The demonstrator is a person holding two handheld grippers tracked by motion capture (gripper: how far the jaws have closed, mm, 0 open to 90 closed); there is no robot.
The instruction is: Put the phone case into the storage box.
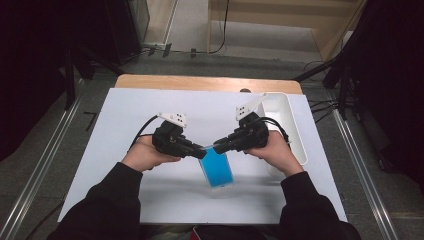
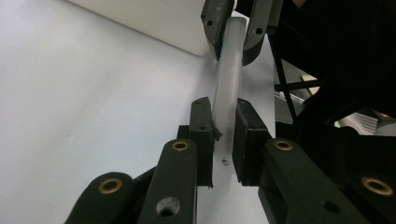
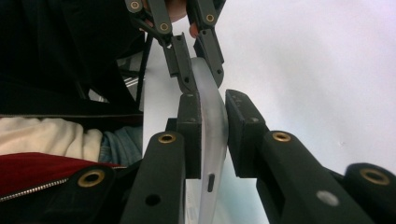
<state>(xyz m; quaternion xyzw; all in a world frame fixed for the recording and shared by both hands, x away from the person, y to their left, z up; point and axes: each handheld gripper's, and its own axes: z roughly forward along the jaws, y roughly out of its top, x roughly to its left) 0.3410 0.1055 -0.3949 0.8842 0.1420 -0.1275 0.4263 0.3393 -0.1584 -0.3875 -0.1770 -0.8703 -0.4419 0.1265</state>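
Clamping the top edge of a blue phone case (image 1: 217, 168) from the left, the left gripper (image 1: 201, 153) has its two black jaws pressed on the case's frosted rim; in the left gripper view that rim (image 2: 227, 100) runs up between the jaws as a pale, translucent strip. The right gripper (image 1: 218, 147) is closed on the same top edge from the opposite side, and in the right gripper view the curved frosted edge (image 3: 211, 140), with a small slot in it, sits squeezed between its pads. Each gripper shows farther off in the other's view, pinched on the far end of the same edge: the right one (image 2: 232, 35) and the left one (image 3: 196, 70). The case hangs tilted between the two, its blue back facing up and its lower end close over the white mat (image 1: 125, 150), near the middle of the desk (image 1: 200, 82) toward the person's edge. A white rectangular tray (image 1: 292, 125) lies along the right edge of the mat, just beyond the right hand (image 1: 275, 150). The left hand (image 1: 145, 155) rests low over the mat's left half.
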